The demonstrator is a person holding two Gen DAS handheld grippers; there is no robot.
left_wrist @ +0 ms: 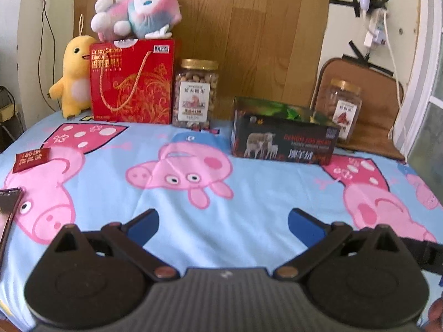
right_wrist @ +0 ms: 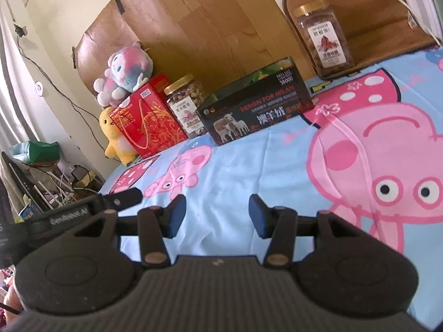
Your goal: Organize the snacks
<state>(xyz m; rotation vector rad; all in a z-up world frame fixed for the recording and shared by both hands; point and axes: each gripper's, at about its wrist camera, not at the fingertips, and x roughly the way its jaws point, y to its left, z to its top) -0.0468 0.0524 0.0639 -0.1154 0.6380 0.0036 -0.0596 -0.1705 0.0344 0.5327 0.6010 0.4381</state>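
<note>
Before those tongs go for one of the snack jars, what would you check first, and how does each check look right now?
1. Left tongs open and empty: ok.
2. Right tongs open and empty: ok.
3. Nut jar beside the red gift box upright, gold lid on: ok.
4. Second jar on the brown cushion upright, lid on: ok.
5. Direct path to the second jar: not ok from the left view, where the black box stands partly in front of it.
6. Whether either lid is screwed tight: cannot tell.
</note>
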